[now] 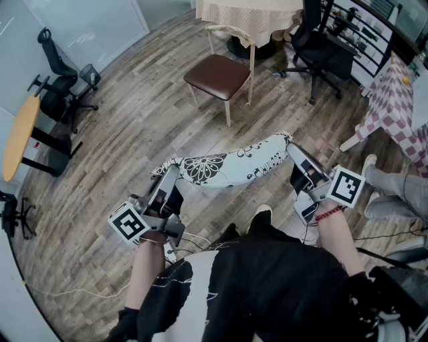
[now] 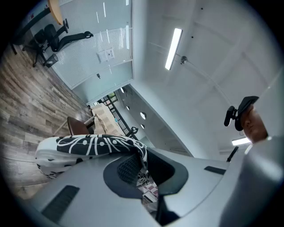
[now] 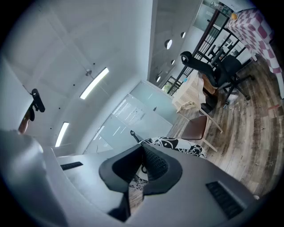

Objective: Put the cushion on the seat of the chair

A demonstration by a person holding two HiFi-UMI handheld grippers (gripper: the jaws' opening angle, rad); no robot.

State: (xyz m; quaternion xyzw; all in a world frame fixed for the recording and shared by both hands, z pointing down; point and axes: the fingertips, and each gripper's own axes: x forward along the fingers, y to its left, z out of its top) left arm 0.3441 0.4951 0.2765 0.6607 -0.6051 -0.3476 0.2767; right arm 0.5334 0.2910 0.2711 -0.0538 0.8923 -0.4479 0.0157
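Note:
A white cushion (image 1: 224,165) with black floral print hangs stretched between both grippers, above the wooden floor. My left gripper (image 1: 166,175) is shut on its left corner, and my right gripper (image 1: 292,151) is shut on its right corner. In the left gripper view the cushion (image 2: 88,146) runs leftward out of the shut jaws. The right gripper view shows the cushion (image 3: 177,145) pinched between the pads. The chair (image 1: 221,75), with a brown seat and pale wooden legs, stands farther ahead with nothing on its seat; the chair (image 3: 197,126) also shows beyond the cushion.
A table with a cream cloth (image 1: 251,17) stands behind the chair. A black office chair (image 1: 319,47) is to its right, and another (image 1: 63,83) by a round wooden table (image 1: 20,137) at left. A checkered tablecloth (image 1: 394,107) and a seated person's legs (image 1: 394,190) are at right.

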